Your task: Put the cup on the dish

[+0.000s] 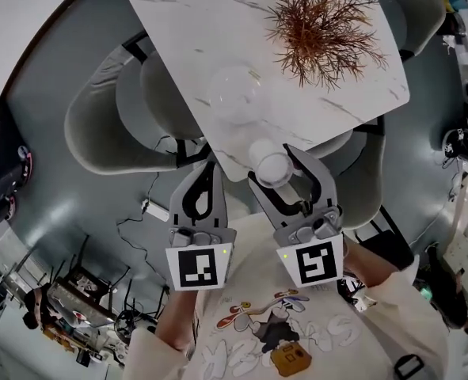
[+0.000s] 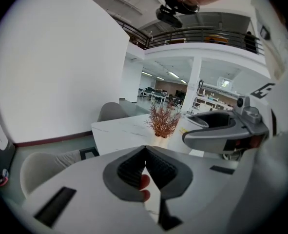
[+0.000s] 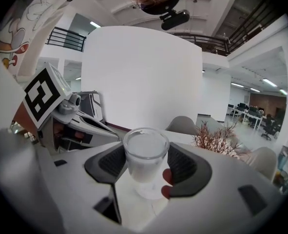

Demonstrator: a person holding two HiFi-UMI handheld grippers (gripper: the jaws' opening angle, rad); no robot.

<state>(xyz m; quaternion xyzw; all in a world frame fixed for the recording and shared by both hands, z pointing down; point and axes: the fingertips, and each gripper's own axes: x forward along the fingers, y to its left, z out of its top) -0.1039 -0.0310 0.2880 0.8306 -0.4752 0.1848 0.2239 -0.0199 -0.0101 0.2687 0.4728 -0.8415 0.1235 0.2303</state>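
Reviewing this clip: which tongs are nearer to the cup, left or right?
Right. The right tongs are shut on the cup, which stands upright between the jaws. The left tongs are shut and empty, off to the cup's left, not touching it.

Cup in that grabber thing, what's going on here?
A person holds a tool in each hand. The right tool grips a clear cup by the near corner of the table. The left tool is shut on nothing, beside it. The clear dish sits farther along the table, with nothing on it yet.
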